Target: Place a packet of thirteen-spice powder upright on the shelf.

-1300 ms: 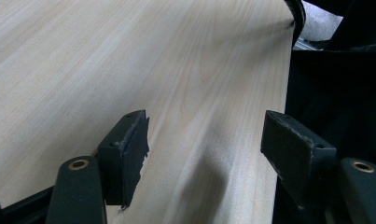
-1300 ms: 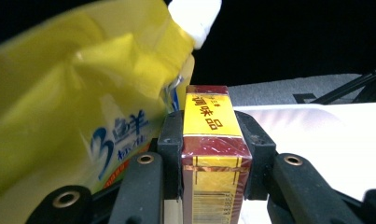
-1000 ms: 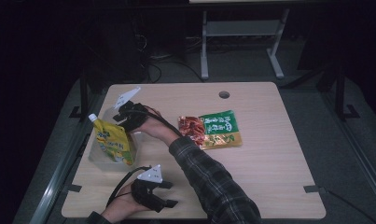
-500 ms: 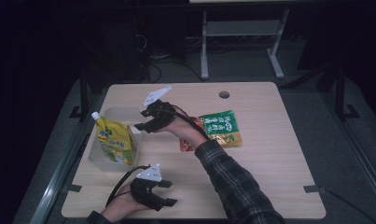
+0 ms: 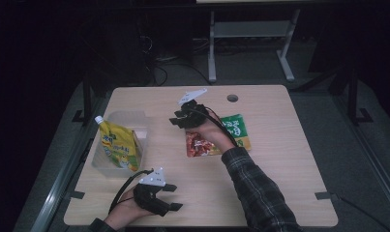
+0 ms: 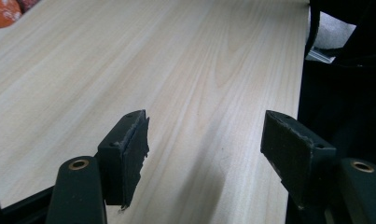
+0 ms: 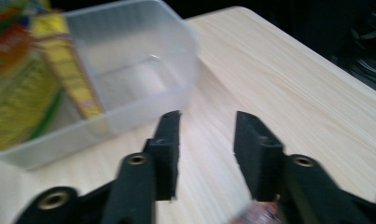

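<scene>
Yellow pouch (image 5: pixel 117 147): stands tilted inside the clear tub, white cap at its 11 o'clock corner; seen again, blurred, at the 9 o'clock side of the right gripper view (image 7: pixel 22 79).
Clear tub (image 5: pixel 129 120): translucent plastic box near the table's 9 o'clock edge; its half toward 12 o'clock is bare, the pouch fills the half toward 6 o'clock.
Right gripper (image 5: pixel 179 121): held above the table centre, at 3 o'clock from the tub and well apart from it; its jaws point toward 9 o'clock, parted with bare tabletop between them and nothing held. In its own view (image 7: pixel 206 149) the tub lies ahead at 11 o'clock.
Red snack packet (image 5: pixel 198 145): flat on the table just under the right hand, at 6 o'clock of the right gripper; its 3 o'clock side meets the green packet, though whether they overlap cannot be told.
Green snack packet (image 5: pixel 238 130): flat, at 3 o'clock of the red packet, partly behind the plaid sleeve (image 5: pixel 260 193).
Left gripper (image 5: pixel 175 198): rests low near the table's 6 o'clock edge, at 5 o'clock from the tub; in its own view (image 6: pixel 206 154) the jaws stand wide apart over bare wood, gripping nothing.
Table (image 5: pixel 289 183): light wooden top with a round cable hole (image 5: pixel 232 98) near its 12 o'clock edge.
</scene>
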Action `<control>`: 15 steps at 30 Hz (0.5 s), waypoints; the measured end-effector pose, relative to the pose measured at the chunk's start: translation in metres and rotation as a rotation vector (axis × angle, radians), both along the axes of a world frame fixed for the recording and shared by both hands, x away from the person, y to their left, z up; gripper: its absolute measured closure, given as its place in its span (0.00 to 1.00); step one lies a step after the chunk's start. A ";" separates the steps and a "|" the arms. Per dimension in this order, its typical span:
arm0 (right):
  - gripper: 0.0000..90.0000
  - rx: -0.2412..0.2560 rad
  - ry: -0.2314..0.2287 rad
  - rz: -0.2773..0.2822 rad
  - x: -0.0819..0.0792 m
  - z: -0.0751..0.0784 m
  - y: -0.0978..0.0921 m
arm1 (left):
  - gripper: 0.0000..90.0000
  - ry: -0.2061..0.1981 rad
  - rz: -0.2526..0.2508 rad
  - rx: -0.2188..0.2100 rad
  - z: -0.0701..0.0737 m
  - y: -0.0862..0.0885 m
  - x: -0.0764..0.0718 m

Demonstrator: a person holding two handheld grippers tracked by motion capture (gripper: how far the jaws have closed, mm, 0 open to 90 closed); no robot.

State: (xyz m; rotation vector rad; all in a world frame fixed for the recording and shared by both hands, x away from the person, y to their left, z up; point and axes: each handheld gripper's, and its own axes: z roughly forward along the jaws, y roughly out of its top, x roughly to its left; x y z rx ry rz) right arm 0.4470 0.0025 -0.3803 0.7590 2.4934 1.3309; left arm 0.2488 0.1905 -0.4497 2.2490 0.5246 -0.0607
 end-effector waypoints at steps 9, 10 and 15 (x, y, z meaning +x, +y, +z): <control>0.98 -0.045 0.017 -0.206 0.033 -0.031 -0.038 | 0.34 -0.064 0.082 -0.003 0.004 0.006 0.002; 0.98 -0.045 0.017 -0.206 0.033 -0.031 -0.038 | 0.34 -0.074 0.095 -0.006 0.005 0.007 0.003; 1.00 -0.088 0.047 -0.304 0.048 -0.054 -0.048 | 0.34 -0.108 0.156 -0.012 0.007 0.010 0.005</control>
